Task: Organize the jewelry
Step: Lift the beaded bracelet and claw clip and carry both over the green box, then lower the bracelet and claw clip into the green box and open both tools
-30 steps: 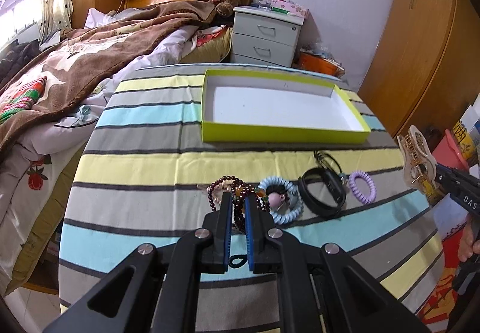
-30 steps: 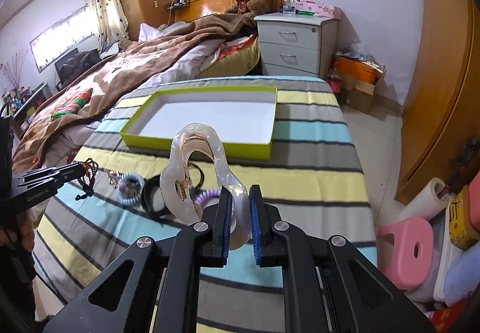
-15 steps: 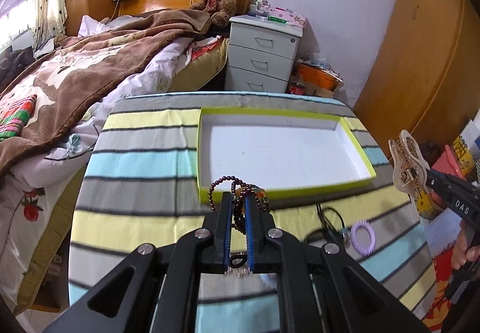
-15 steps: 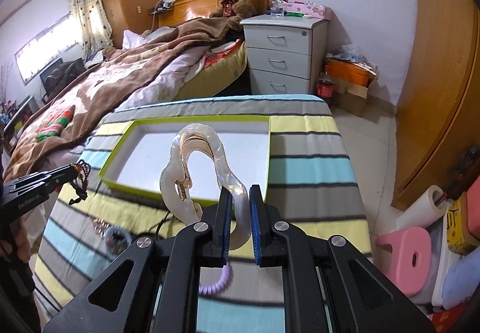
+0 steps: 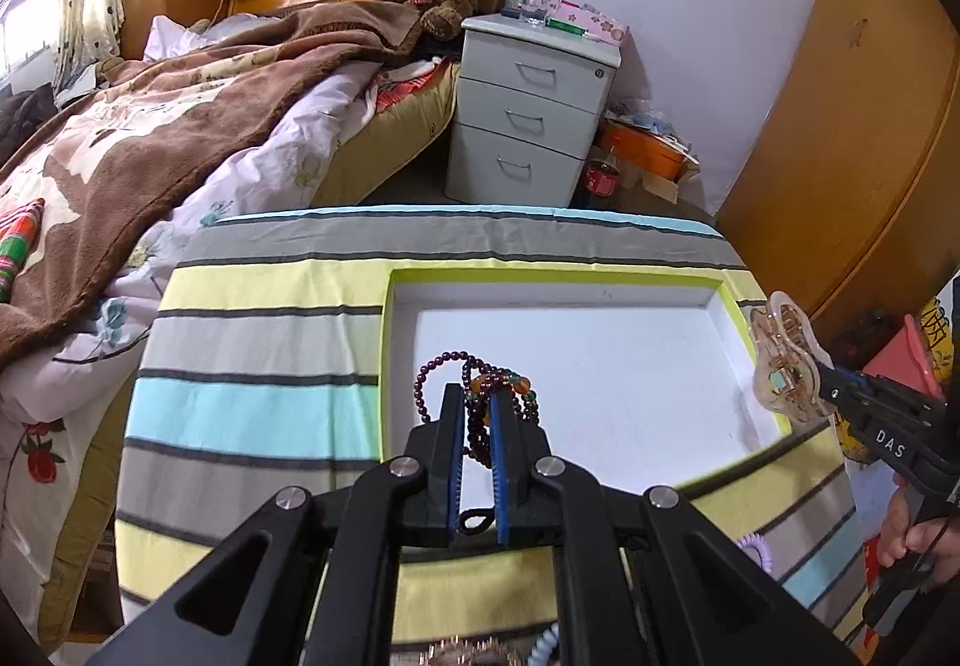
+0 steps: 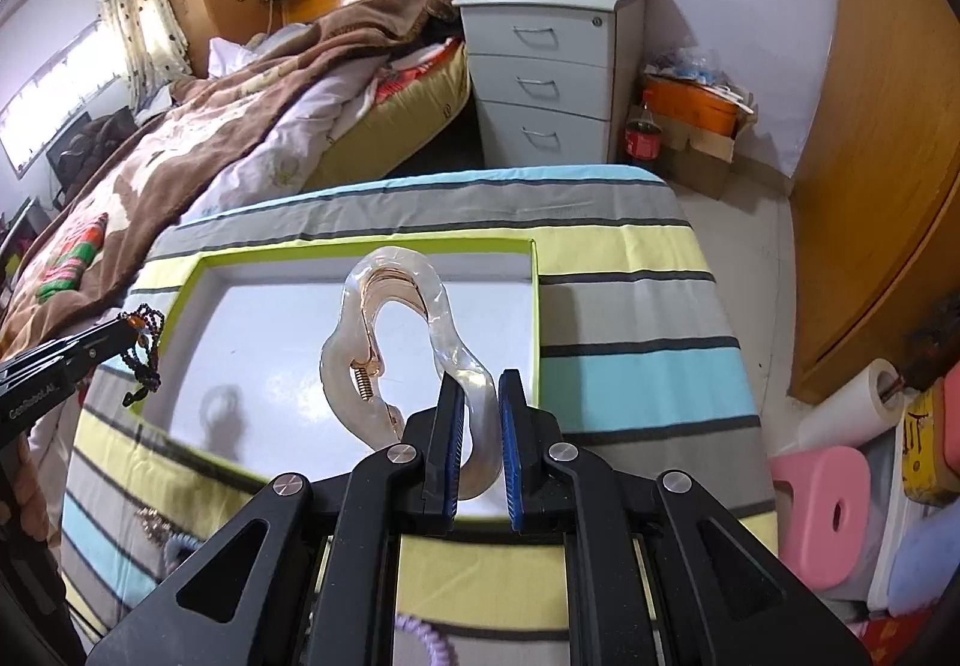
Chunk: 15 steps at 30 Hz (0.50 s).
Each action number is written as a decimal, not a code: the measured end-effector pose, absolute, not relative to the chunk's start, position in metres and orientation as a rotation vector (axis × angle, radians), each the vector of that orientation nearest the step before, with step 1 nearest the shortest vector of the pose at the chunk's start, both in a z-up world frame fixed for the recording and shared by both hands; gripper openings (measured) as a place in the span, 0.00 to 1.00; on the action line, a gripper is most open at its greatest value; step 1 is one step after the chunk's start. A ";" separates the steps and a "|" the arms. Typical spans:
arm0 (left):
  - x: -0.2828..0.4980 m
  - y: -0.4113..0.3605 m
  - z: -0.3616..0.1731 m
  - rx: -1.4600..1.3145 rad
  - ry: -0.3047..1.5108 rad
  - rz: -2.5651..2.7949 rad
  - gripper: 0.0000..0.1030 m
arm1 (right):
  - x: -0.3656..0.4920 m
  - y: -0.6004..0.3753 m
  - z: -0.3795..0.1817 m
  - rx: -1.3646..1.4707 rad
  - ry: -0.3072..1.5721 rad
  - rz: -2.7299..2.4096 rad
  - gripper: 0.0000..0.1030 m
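Above the green-rimmed tray (image 5: pixel 735 315), the left gripper (image 5: pixel 477 414) pinches the beaded bracelets (image 5: pixel 480 387) over its near left floor; the right gripper (image 6: pixel 480 396) clamps the clear hair claw (image 6: pixel 414 318), upright, over its right side.

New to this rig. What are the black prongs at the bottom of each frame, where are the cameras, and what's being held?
No robot arm here: a person holds a two-finger gripper in each hand, each with a fisheye camera looking along its fingers. The left gripper is shut on a beaded bracelet; the right gripper is shut on a clear hair claw. Both hover over a green-rimmed tray with a bare white floor, on a striped tablecloth. A purple coil hair tie lies on the cloth.
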<state>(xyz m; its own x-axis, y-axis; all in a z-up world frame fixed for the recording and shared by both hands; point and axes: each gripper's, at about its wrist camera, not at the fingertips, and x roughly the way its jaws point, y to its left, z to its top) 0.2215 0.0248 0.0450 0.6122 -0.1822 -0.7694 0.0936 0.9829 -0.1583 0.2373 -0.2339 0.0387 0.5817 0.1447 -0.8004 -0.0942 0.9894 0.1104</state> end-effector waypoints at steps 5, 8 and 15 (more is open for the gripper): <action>0.245 0.022 0.031 -0.113 0.936 -0.163 0.08 | 0.256 -0.231 0.031 0.050 0.972 0.129 0.12; 0.259 0.021 0.021 -0.113 0.959 -0.153 0.08 | 0.265 -0.229 0.025 0.051 0.993 0.120 0.12; 0.278 0.019 0.012 -0.111 0.986 -0.144 0.08 | 0.279 -0.225 0.017 0.035 1.026 0.108 0.12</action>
